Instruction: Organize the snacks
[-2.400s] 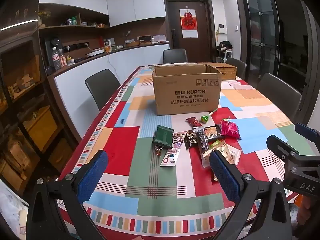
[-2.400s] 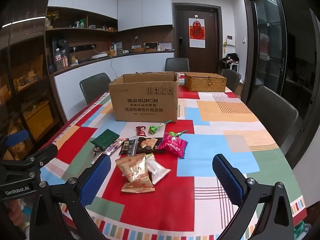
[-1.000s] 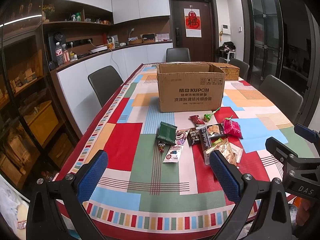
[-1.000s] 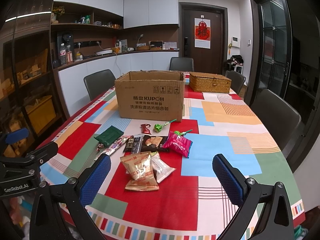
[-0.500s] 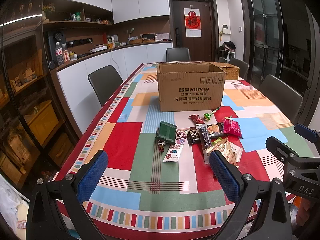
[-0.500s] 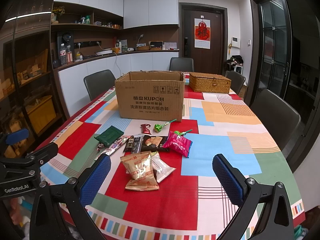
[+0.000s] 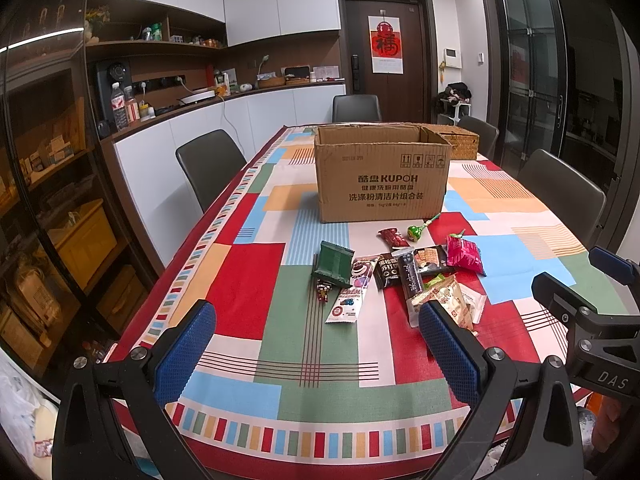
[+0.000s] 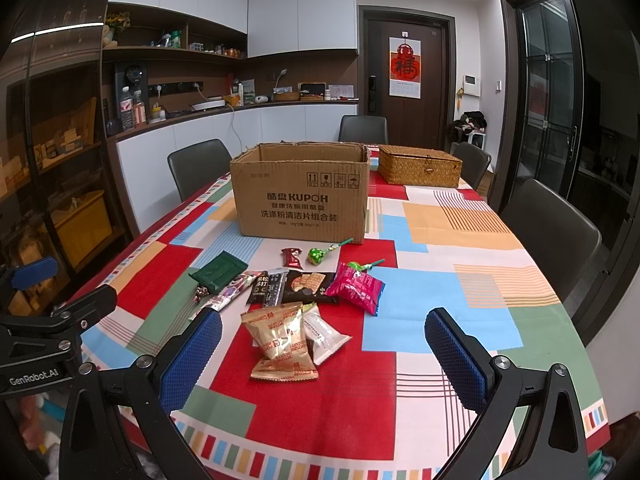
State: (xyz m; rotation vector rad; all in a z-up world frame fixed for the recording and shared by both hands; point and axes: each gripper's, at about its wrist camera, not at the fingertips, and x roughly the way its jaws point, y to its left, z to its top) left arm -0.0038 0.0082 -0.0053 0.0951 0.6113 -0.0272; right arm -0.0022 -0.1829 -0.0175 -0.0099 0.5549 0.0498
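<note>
Several snacks lie in a loose pile on the checked tablecloth: a tan packet (image 8: 280, 336), a white packet (image 8: 326, 334), a pink bag (image 8: 356, 286), a dark biscuit pack (image 8: 306, 286), a green pack (image 8: 218, 270), a long purple-and-white wrapper (image 7: 352, 290), a small red bar (image 8: 292, 257) and a green lollipop (image 8: 318, 257). An open cardboard box (image 8: 302, 196) stands behind them. My left gripper (image 7: 316, 350) is open and empty near the table's front edge. My right gripper (image 8: 322, 354) is open and empty, just in front of the tan packet.
A woven basket (image 8: 418, 168) sits behind the box on the right. Dark chairs (image 8: 554, 232) stand around the table. A counter and shelves (image 7: 168, 104) run along the left wall.
Both grippers have drawn back and risen slightly over 2.4 s; almost still in the last second. The snacks have not moved.
</note>
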